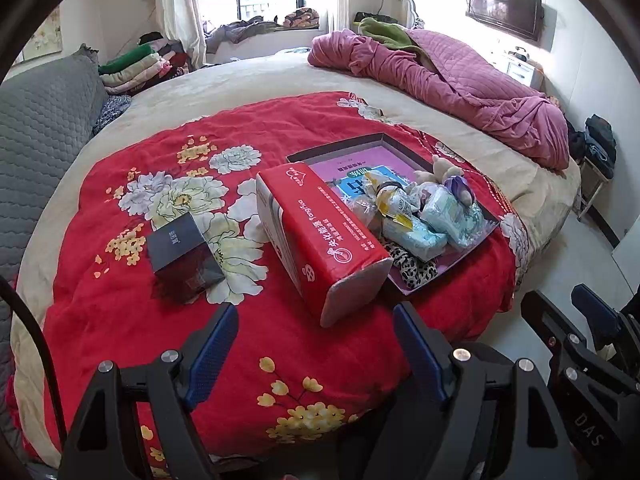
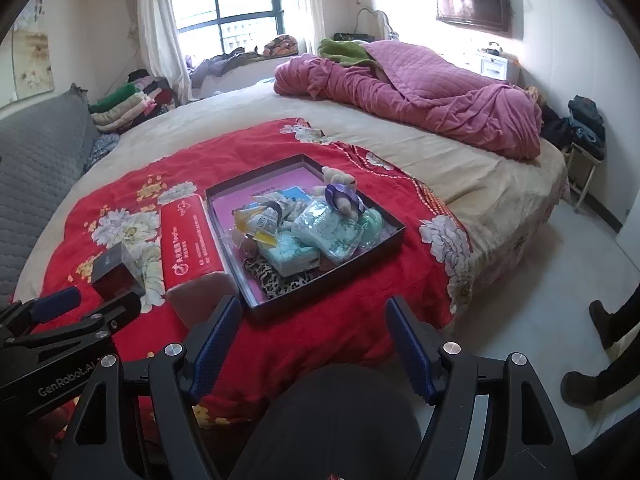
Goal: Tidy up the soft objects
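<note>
- We hold the left gripper [image 1: 314, 346] and the right gripper [image 2: 312, 336] low over the near edge of a red floral quilt [image 1: 280, 128] spread on the bed; both sets of blue-padded fingers stand wide apart with nothing between them.
- The soft things lie heaped in a shallow dark-rimmed cardboard tray with a pink floor [image 2: 224, 216], right of centre on the quilt: pale blue plastic-wrapped tissue packs [image 2: 328, 228], a small beige plush bear with a purple bow [image 2: 340, 190], crinkled yellow-and-white snack packets [image 2: 260, 220] and a leopard-print cloth [image 2: 276, 278] at the tray's near corner.
- A long red soft pack of tissues [image 1: 320, 236] lies just left of the tray, outside it and seemingly against its left wall; farther left sits a small dark glossy box [image 1: 184, 252], well apart from the tray.
- We judge the scene fits either a tray being filled or one about to be emptied and sorted; the pictures do not settle which.
- For any grasp here, we would come down squarely over one item, close on its middle rather than a loose wrapper edge, squeeze gently so the pack does not slip or crush, and lift clear of the tray's rim before moving sideways.
</note>
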Demonstrator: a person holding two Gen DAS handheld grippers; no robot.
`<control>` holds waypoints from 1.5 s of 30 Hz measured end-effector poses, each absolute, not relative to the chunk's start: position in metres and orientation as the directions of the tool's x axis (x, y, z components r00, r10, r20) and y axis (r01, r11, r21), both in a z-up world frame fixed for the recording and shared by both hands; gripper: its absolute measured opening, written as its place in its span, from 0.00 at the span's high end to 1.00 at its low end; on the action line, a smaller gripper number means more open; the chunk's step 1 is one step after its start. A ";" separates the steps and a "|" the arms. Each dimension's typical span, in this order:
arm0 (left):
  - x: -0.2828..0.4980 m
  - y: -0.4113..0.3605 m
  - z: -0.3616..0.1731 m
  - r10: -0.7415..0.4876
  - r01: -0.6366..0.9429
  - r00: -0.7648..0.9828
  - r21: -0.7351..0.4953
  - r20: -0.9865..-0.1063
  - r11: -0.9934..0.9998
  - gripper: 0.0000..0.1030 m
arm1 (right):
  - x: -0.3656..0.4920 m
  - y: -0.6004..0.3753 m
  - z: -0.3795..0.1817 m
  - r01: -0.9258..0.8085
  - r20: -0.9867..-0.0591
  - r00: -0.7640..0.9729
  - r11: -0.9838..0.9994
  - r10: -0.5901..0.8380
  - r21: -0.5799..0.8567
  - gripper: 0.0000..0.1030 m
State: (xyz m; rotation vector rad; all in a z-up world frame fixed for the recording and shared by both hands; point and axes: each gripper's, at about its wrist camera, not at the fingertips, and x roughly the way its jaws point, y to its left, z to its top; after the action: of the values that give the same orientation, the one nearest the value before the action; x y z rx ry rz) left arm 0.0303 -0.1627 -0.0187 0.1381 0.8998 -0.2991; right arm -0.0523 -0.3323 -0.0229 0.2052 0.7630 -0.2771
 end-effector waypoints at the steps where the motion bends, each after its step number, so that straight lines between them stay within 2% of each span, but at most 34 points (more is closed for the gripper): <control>1: 0.030 -0.163 -0.019 -0.198 0.312 0.585 -0.007 -0.787 0.950 0.23 | -0.052 -0.332 -0.023 0.317 -0.705 0.689 0.945 -0.167 0.086 0.27; 45: 0.030 -0.160 -0.021 -0.195 0.301 0.580 -0.014 -0.791 0.953 0.23 | -0.054 -0.331 -0.026 0.312 -0.710 0.682 0.948 -0.176 0.065 0.27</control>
State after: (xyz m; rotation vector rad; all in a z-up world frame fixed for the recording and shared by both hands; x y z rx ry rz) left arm 0.0305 -0.1605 -0.0209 0.1265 0.9068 -0.2909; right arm -0.0541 -0.3308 -0.0262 0.1865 0.7741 -0.2753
